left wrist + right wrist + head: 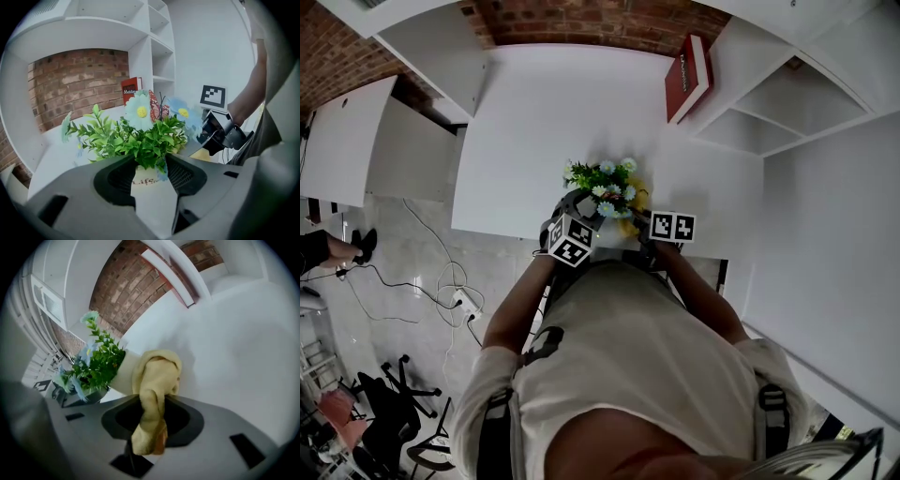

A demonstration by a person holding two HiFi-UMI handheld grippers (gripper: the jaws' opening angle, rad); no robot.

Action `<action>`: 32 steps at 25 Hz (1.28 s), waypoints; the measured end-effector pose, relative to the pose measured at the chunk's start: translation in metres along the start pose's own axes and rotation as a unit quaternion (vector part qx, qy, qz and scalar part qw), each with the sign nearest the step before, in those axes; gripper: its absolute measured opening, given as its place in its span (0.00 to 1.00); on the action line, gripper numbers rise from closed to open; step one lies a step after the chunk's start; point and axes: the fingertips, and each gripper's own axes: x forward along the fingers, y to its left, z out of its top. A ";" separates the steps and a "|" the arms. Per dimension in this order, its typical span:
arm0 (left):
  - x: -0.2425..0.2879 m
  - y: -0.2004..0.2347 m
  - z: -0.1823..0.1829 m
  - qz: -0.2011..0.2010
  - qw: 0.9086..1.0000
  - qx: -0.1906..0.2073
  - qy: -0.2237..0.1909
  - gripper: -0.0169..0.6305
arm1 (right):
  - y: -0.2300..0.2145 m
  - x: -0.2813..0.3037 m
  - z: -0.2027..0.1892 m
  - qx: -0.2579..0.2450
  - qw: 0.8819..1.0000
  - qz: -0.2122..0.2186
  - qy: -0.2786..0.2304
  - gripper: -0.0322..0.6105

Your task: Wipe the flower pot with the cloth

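Observation:
A white flower pot (149, 192) with green leaves and pale blue and white flowers (602, 186) stands near the front edge of the white table (544, 122). My left gripper (150, 165) has its jaws on either side of the pot, their pads against its walls. My right gripper (152, 405) is shut on a bunched yellow cloth (155, 373). The cloth's free end rests against the side of the pot (121, 376). In the head view both grippers, left (586, 211) and right (642, 228), sit close at the pot, with the cloth (629, 225) between them.
A red book (689, 75) leans at the back right of the table beside white shelves (787, 103). A brick wall (77, 84) lies behind. Cables and a power strip (459, 300) lie on the floor at the left, near a black chair (394, 403).

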 end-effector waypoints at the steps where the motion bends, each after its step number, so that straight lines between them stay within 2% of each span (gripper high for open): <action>1: -0.002 0.000 0.002 -0.008 1.000 -0.006 -0.002 0.35 | 0.001 0.000 0.000 0.004 1.000 0.004 -0.001 0.25; 3: -0.014 0.005 0.013 -0.028 0.999 -0.025 -0.015 0.42 | 0.006 -0.005 0.005 0.009 1.000 0.018 -0.005 0.25; 5: -0.024 0.012 0.024 -0.049 0.998 -0.027 -0.023 0.46 | 0.016 -0.014 0.017 0.013 0.999 0.043 -0.023 0.25; 10: -0.012 0.018 0.005 -0.073 0.996 0.042 0.019 0.47 | 0.057 -0.037 0.048 0.007 0.990 0.116 -0.082 0.25; 13: -0.003 0.016 -0.002 -0.066 0.996 0.044 0.028 0.47 | 0.071 -0.035 0.051 -0.003 0.988 0.129 -0.084 0.25; 18: 0.001 0.004 0.001 -0.036 0.999 -0.003 0.009 0.47 | 0.063 -0.022 0.043 0.002 0.991 0.111 -0.079 0.25; 23: 0.002 -0.008 0.005 -0.024 0.998 -0.051 -0.006 0.47 | 0.030 -0.016 0.035 0.039 0.992 0.063 -0.097 0.26; 25: 0.002 -0.013 0.005 -0.030 0.997 -0.065 -0.009 0.47 | 0.016 -0.015 0.028 0.048 0.994 0.036 -0.094 0.25; 28: -0.003 -0.021 0.007 -0.056 0.996 -0.068 -0.005 0.47 | -0.001 -0.014 0.012 0.059 0.996 0.000 -0.073 0.25; 32: -0.031 -0.003 0.017 -0.058 0.997 -0.049 -0.006 0.47 | 0.004 -0.017 0.006 0.069 0.995 0.015 -0.070 0.24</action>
